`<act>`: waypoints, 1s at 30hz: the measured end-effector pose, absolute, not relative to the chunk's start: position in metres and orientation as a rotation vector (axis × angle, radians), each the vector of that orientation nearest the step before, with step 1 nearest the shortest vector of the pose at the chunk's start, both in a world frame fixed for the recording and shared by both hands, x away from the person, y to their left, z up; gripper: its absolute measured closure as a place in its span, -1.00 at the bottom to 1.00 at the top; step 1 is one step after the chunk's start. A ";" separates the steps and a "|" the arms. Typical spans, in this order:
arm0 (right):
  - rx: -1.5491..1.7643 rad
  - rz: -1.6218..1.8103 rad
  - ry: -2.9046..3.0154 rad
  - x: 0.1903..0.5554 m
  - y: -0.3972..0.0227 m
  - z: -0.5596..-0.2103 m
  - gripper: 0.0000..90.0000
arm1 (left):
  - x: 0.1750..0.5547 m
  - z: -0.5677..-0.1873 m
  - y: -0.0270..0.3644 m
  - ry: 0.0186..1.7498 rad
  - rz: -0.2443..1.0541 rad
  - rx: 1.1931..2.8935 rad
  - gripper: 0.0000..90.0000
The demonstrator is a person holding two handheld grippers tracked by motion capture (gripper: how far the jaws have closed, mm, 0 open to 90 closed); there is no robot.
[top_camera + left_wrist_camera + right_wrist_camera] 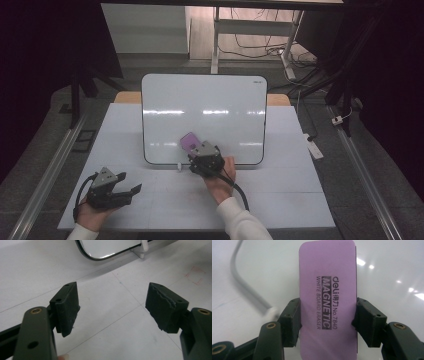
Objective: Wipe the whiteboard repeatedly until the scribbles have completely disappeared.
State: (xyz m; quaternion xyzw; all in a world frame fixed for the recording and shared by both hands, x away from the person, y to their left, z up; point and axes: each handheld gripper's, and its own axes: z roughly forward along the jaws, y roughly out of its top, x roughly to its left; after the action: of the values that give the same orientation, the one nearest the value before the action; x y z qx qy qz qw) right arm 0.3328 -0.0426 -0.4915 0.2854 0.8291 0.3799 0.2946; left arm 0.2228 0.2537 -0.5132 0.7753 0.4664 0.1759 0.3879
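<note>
A purple whiteboard eraser [328, 298] is clamped by its long sides between the jaws of the right gripper [202, 156], and its printed back is turned toward that gripper's camera. In the high view the eraser [190, 142] is seen over the lower middle of the whiteboard [203, 102], which is propped on the white table [280, 195]; whether it is pressed against the board's face cannot be made out for certain. The left gripper [113, 308] is held wide open over the bare table near its front left, and nothing is gripped between its pads. A corner of the board's dark rim is seen beyond it.
</note>
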 end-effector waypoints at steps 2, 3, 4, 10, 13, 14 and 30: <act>0.728 0.995 2.256 0.329 -0.034 -0.496 -0.08 | 0.223 -0.513 0.254 1.187 0.449 1.973 -0.38; 0.718 0.986 2.272 0.327 -0.030 -0.498 -0.08 | 0.223 -0.513 0.254 1.187 0.449 1.972 -0.38; 0.711 0.976 2.282 0.326 -0.028 -0.499 -0.08 | 0.222 -0.513 0.254 1.187 0.449 1.971 -0.38; 0.686 0.926 2.405 0.323 -0.025 -0.503 -0.08 | 0.223 -0.513 0.254 1.185 0.448 1.973 -0.38; 0.672 0.910 2.439 0.320 -0.025 -0.507 -0.08 | 0.222 -0.513 0.254 1.187 0.449 1.971 -0.38; 0.674 0.914 2.444 0.320 -0.025 -0.506 -0.08 | 0.222 -0.513 0.254 1.187 0.449 1.971 -0.38; 0.848 1.170 2.257 0.330 -0.099 -0.466 -0.08 | 0.223 -0.512 0.253 1.185 0.446 1.966 -0.38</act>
State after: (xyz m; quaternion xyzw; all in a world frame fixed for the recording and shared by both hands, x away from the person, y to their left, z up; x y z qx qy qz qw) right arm 0.3299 -0.0993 -0.4662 0.3081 0.8199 0.4248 0.2288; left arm 0.2229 0.2528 -0.5122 0.7738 0.4666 0.1754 0.3908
